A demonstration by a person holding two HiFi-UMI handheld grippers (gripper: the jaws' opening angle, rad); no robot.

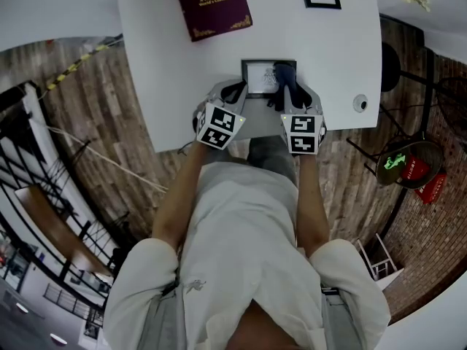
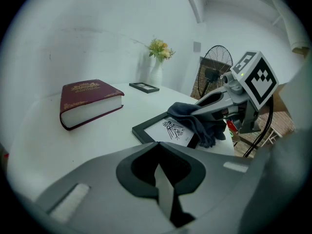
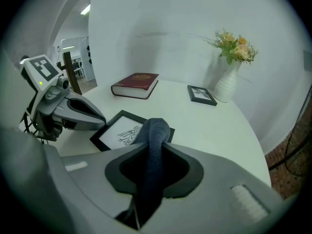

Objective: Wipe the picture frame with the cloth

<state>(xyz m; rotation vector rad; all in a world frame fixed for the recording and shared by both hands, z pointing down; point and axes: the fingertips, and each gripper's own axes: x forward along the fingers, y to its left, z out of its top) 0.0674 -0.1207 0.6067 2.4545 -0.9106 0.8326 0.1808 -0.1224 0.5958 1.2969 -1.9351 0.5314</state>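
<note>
Right gripper [image 2: 207, 106]: jaws clamped on the cloth [image 3: 153, 130], which runs up between them and folds over just ahead of their tips
Left gripper [image 1: 236, 92]: jaws together with nothing between them, tips just beside the frame's edge; whether they touch it I cannot tell
Picture frame [image 3: 119, 130]: flat on the white table [image 3: 214, 126], straight ahead of both pairs of jaws, print facing up
Cloth on frame: the free fold lies on the side of the frame nearest the right jaws, over its dark border and part of the print
Cloth handling: soft and limp by the look of it; it should follow the surface but may bunch or slip out, so it wants a firm pinch well into the bundle
Frame handling: probably light and stiff with a smooth, breakable front; likely to slide under the wipe, so the border nearest the left jaws seems the place to steady it, not the glazing
Vase [image 3: 228, 84]: far beyond the right jaws, upright, holds a bunch of flowers [image 3: 234, 45]
Other things: a dark red book [image 3: 136, 84] and a second small frame [image 3: 202, 94] lie well beyond the jaws, apart from the work
</note>
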